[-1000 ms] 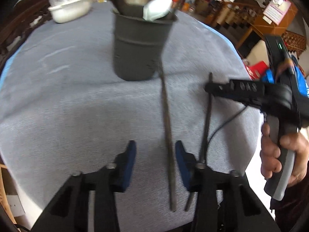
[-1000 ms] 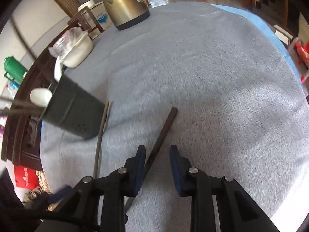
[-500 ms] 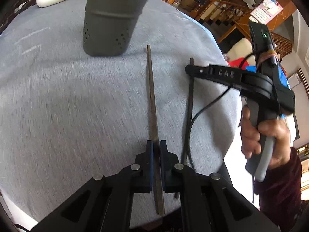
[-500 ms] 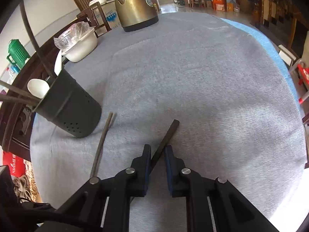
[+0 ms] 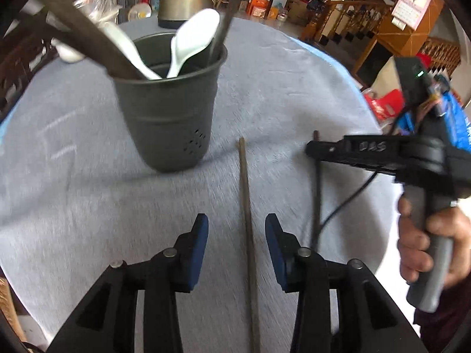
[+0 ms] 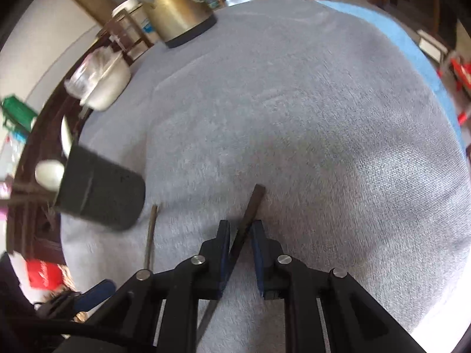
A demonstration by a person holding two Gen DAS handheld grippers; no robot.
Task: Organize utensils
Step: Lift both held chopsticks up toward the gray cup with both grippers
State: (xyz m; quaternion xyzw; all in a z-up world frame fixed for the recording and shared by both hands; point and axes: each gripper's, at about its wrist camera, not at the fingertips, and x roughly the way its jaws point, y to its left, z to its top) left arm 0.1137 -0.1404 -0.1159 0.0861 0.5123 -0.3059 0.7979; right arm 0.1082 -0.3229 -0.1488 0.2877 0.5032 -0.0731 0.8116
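A grey utensil holder [image 5: 167, 123] stands on the grey cloth with white spoons [image 5: 191, 38] and dark chopsticks in it. One brown chopstick [image 5: 245, 194] lies flat on the cloth in front of it, between the jaws of my left gripper [image 5: 237, 235]. Those jaws are opening and their pads do not touch the stick. My right gripper [image 6: 240, 241] is shut on a second dark chopstick [image 6: 253, 203], which crosses its pads at a slant. In the left wrist view this stick [image 5: 317, 182] runs under the right gripper [image 5: 312, 148], held by a hand [image 5: 426, 235].
A brass kettle [image 6: 176, 8] and a white bowl with a plastic bag [image 6: 103, 88] stand at the far side of the round table. The holder [image 6: 100, 197] is left of the right gripper. The table's edge [image 5: 379, 135] runs close behind the right gripper.
The left gripper shut on the brown chopstick half a second ago and has now opened, moving toward the holder. The right gripper's jaws closed onto the dark chopstick.
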